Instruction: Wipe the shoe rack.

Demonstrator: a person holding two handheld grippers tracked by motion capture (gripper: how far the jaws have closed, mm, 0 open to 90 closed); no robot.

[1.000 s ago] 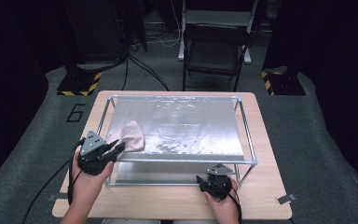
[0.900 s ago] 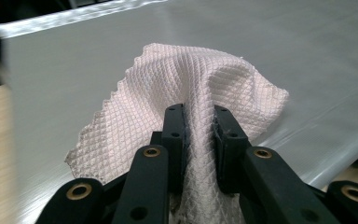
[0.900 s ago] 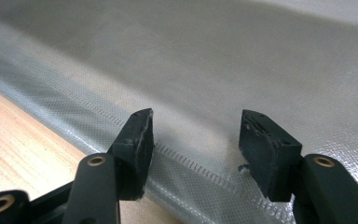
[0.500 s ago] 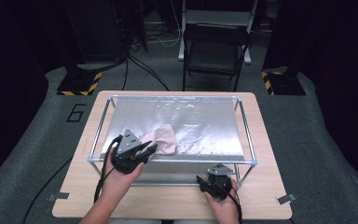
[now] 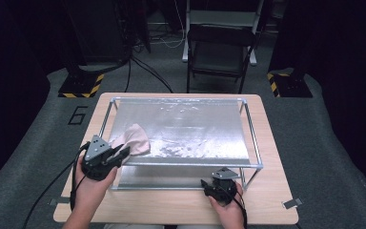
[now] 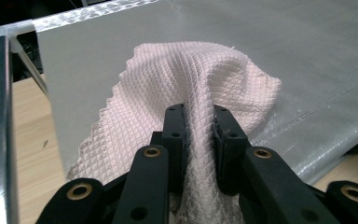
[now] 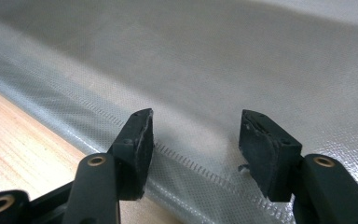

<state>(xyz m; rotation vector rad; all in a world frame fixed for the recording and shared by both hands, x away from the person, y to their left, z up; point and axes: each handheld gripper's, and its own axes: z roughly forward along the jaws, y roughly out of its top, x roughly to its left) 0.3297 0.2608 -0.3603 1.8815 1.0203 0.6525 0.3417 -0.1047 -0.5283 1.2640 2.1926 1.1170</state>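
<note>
High view: my left tongs (image 5: 122, 153) pinch the pink cloth (image 5: 134, 139) to wipe the silver sheet (image 5: 195, 129); right tongs (image 5: 218, 187) rest open, empty, on the desk (image 5: 267, 200).

left gripper (image 5: 122, 153) and pink cloth (image 5: 134, 139) swept right, then back, seemingly left

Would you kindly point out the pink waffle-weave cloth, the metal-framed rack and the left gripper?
pink waffle-weave cloth (image 6: 191, 74), left gripper view, raised fold.
metal-framed rack (image 5: 253, 138), high view, right rail.
left gripper (image 5: 124, 152), high view, between fingertips.
</note>
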